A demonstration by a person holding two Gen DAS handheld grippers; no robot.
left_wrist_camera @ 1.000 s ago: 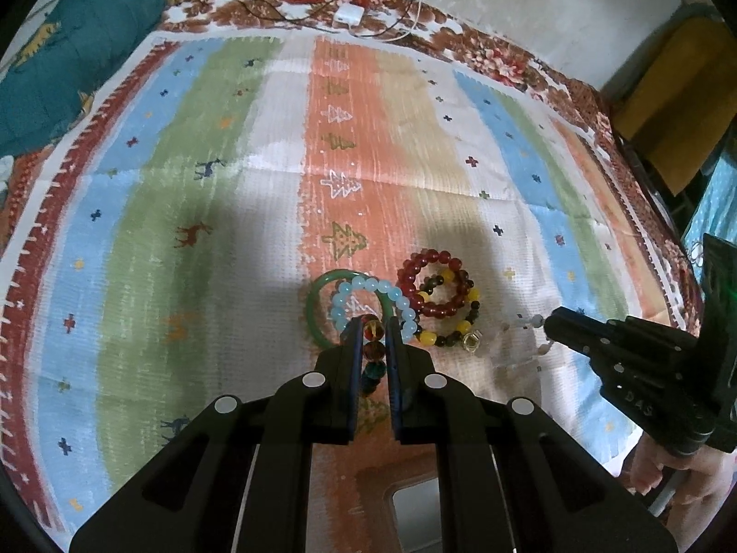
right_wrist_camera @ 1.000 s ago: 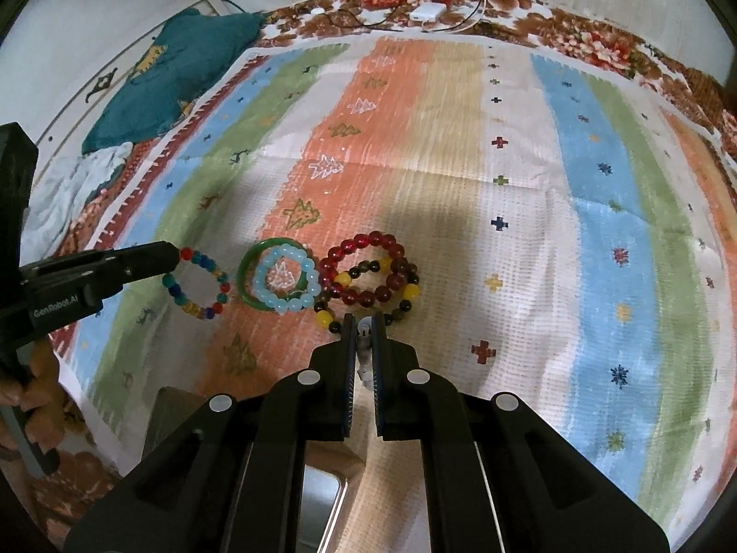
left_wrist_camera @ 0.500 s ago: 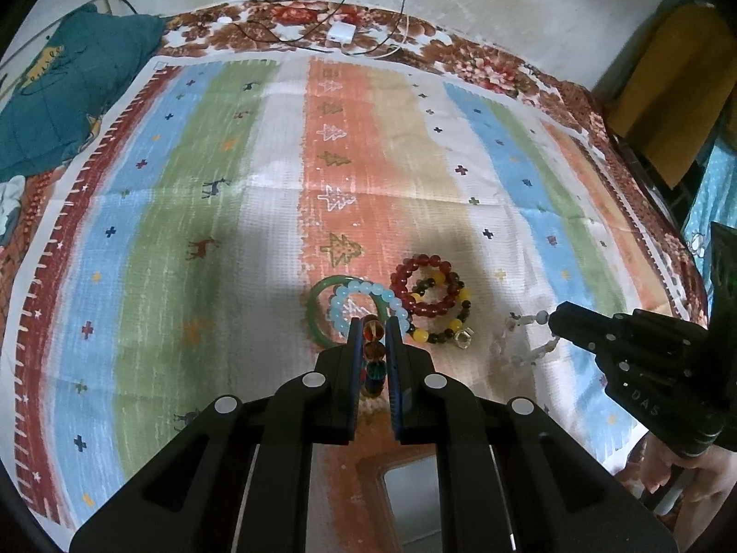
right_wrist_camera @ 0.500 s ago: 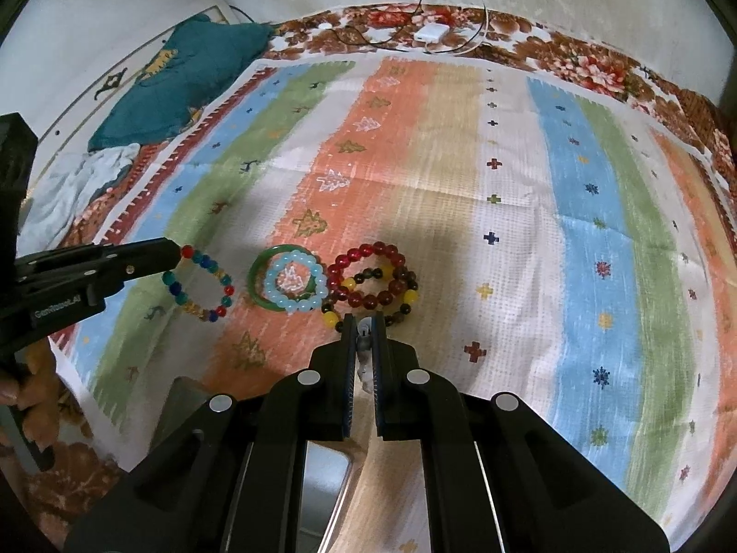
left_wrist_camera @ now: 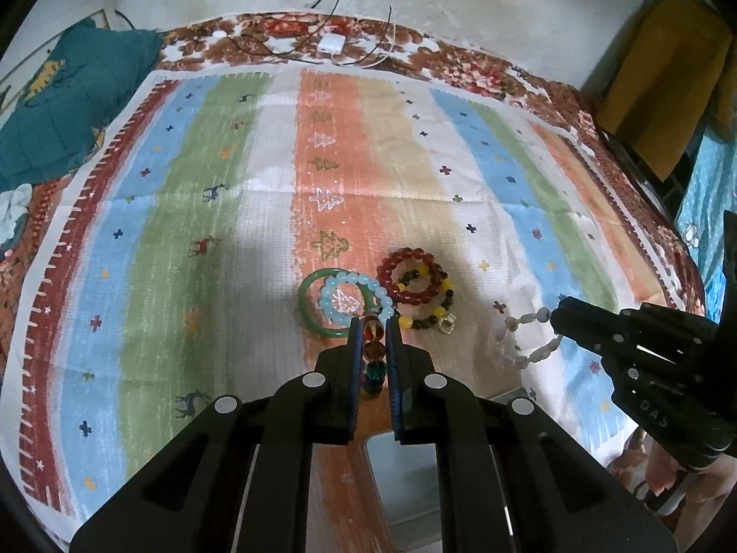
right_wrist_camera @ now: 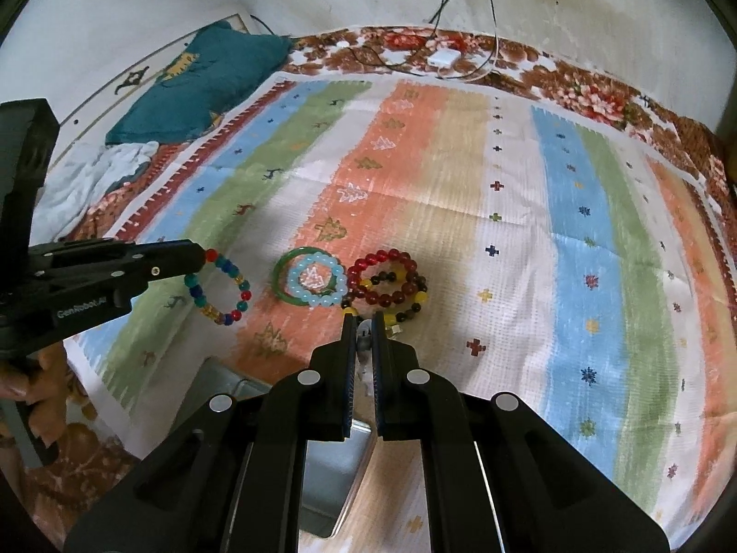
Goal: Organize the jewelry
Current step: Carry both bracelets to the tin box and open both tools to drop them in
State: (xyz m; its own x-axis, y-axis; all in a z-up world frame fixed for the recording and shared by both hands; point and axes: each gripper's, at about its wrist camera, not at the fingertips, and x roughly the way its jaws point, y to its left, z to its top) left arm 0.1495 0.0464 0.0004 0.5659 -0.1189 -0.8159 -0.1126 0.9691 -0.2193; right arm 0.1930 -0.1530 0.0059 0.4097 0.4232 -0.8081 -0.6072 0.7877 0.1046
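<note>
My left gripper [left_wrist_camera: 374,322] is shut on a multicoloured bead bracelet [left_wrist_camera: 374,345], which hangs from it in the right wrist view [right_wrist_camera: 220,286]. My right gripper [right_wrist_camera: 364,315] is shut on a pale white bead bracelet [right_wrist_camera: 364,345], which dangles from its tip in the left wrist view [left_wrist_camera: 525,341]. On the striped cloth lie a green bangle [left_wrist_camera: 309,311] with a light blue bead bracelet [left_wrist_camera: 354,299] on it, a dark red bead bracelet [left_wrist_camera: 407,276] and a dark and yellow bead bracelet [left_wrist_camera: 433,313].
A metal tin [right_wrist_camera: 331,470] sits below the grippers at the near edge of the cloth [left_wrist_camera: 230,230]. A teal pillow [left_wrist_camera: 60,106] lies far left. A white charger with cables [left_wrist_camera: 331,44] lies at the far edge. A yellow-brown cabinet [left_wrist_camera: 663,83] stands at right.
Both grippers have lifted and drawn back from the cloth with their bracelets. The jewelry on the cloth looks smaller and farther away.
</note>
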